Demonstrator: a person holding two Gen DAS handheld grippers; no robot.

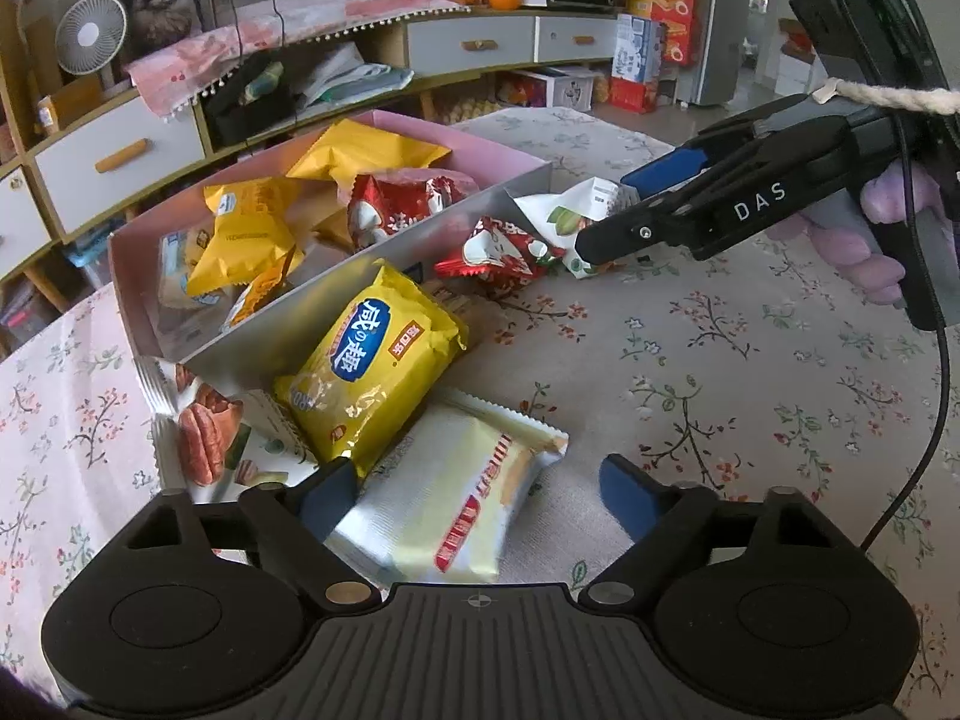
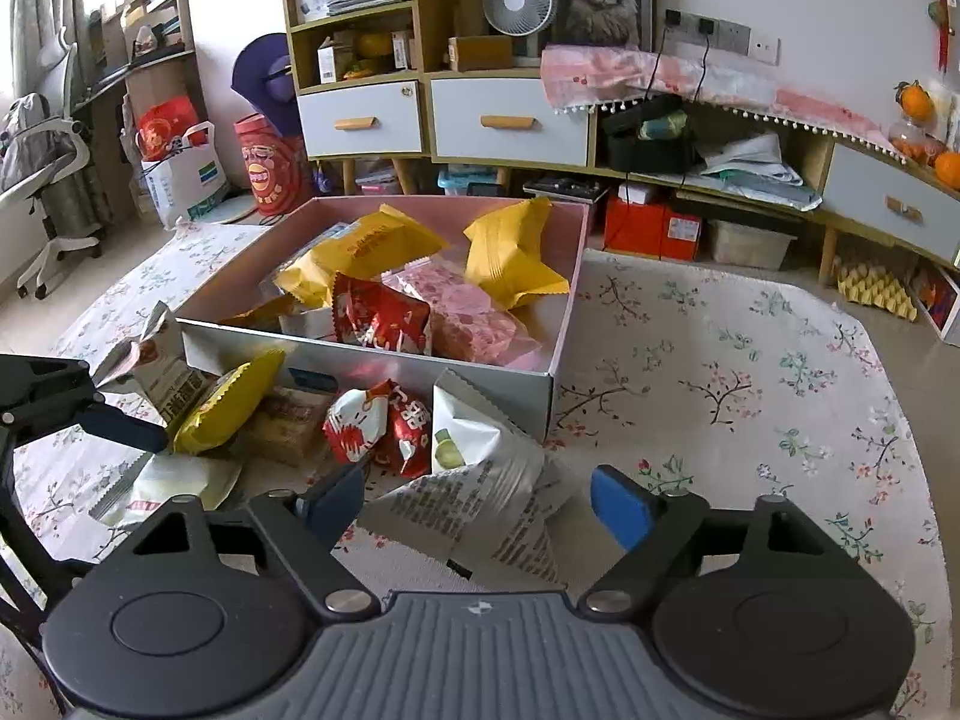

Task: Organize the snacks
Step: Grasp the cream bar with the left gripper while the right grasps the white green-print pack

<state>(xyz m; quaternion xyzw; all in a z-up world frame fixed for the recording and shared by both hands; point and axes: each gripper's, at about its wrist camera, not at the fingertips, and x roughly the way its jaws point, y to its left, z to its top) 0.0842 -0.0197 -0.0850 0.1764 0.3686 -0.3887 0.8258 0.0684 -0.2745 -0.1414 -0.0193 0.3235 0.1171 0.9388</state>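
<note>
A pink box (image 1: 516, 153) (image 2: 570, 276) on the floral table holds several yellow, red and pink snack packs. Loose snacks lie in front of it. My left gripper (image 1: 480, 501) is open, its fingers on either side of a pale cream wafer pack (image 1: 462, 498) that lies flat. A yellow cracker bag (image 1: 372, 360) leans on the box beside a nut pouch (image 1: 210, 438). My right gripper (image 2: 480, 510) (image 1: 630, 210) is open around a white-green pouch (image 2: 480, 468) (image 1: 564, 216). A red candy pack (image 1: 498, 252) (image 2: 378, 426) lies next to it.
The floral tablecloth (image 1: 720, 390) (image 2: 750, 390) stretches to the right of the box. Behind stand a low cabinet with drawers (image 2: 510, 120), a fan (image 2: 519, 0) and stacked boxes (image 1: 660, 30).
</note>
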